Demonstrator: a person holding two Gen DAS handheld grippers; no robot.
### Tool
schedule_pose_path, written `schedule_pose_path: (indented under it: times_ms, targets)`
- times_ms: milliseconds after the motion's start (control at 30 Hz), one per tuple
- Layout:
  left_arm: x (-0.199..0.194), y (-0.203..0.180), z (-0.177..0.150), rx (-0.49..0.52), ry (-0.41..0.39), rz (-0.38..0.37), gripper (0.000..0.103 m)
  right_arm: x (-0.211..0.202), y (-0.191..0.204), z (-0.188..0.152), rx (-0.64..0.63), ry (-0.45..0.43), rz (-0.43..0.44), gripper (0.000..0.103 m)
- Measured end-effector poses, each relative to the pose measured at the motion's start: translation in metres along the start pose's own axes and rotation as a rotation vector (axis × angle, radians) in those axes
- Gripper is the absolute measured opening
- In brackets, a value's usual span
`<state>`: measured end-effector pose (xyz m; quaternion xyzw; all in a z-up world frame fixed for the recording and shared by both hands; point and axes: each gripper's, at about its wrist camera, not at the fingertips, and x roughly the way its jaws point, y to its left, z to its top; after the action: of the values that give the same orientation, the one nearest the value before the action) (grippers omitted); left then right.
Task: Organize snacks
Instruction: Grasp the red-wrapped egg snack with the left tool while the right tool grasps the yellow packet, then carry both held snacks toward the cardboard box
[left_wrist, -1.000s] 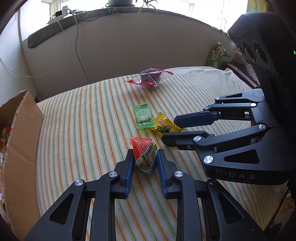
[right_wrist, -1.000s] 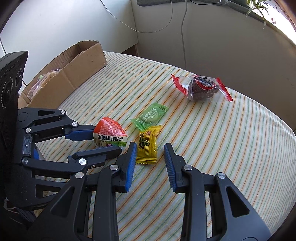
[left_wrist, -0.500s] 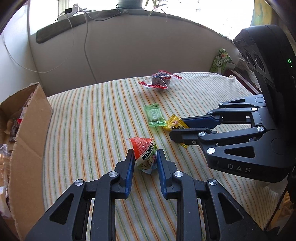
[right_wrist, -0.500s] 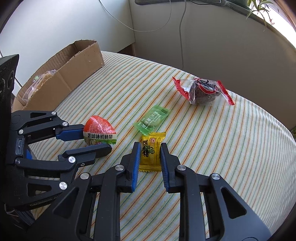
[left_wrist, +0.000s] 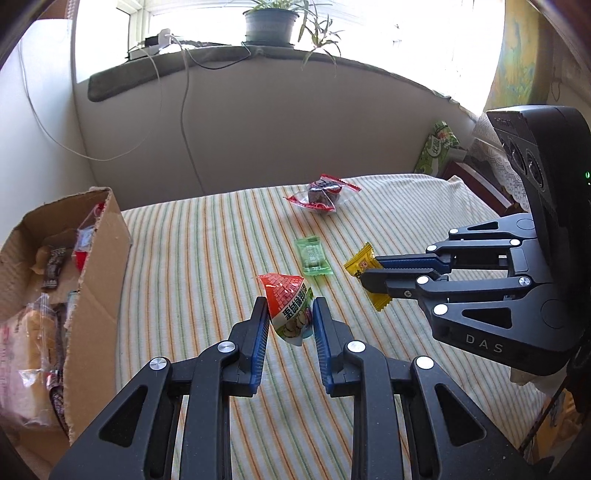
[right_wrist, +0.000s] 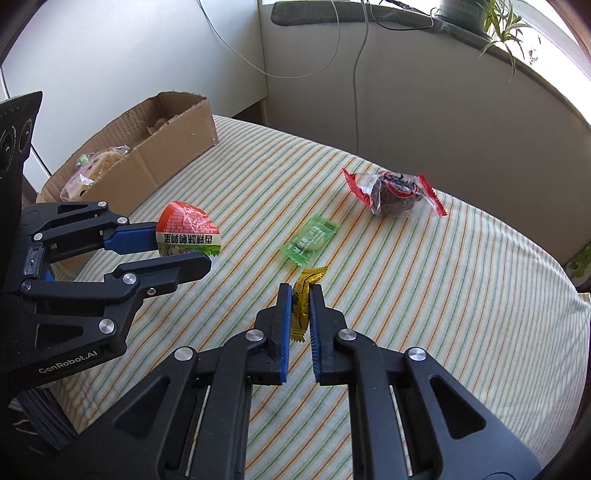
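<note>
Snacks: four loose packets show over the striped cloth (left_wrist: 184, 266) of the bench, two of them held and two lying on it.
Left tongs (left_wrist: 289, 317): tilted forward and down, raised off the cloth; jaws clamped on the sides of the red-topped packet (left_wrist: 290, 306).
Red-topped packet: upright between the blue pads, red end upward, pale tip hanging below them, clear of the cloth.
Right tongs (right_wrist: 301, 306): tilted steeply down, just right of the left tongs; jaws pressed together on the yellow packet (right_wrist: 303, 301).
Yellow packet: pinched edge-on, its top crimp sticking out past the fingertips, its lower end hanging between the pads.
Green packet (left_wrist: 313, 255): flat on the cloth near the middle of the bench, just beyond both tongs, touching neither.
Dark snack in clear wrapper with red ends (left_wrist: 322, 195): lies toward the far edge of the bench, well apart from the tongs.
Cardboard box (left_wrist: 96, 280): open, at the left edge of the bench beside the left tongs, with wrapped snacks inside.
Background: a potted plant (left_wrist: 271, 24) stands on the window ledge beyond the far edge, with cables hanging down the wall.
</note>
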<state>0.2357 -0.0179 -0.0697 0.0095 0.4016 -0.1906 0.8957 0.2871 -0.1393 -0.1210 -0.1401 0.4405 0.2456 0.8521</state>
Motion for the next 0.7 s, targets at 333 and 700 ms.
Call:
schedule_pose_path:
  times_ms: [333, 700]
  targets:
    - [-0.037, 0.025, 0.009, -0.055, -0.098, 0.031, 0.022, -0.026, 0.026, 0.034, -0.032, -0.077, 0.010, 0.009]
    - [-0.062, 0.070, 0.009, -0.140, -0.159, 0.089, 0.022, -0.016, 0.075, 0.072, -0.105, -0.111, 0.055, 0.009]
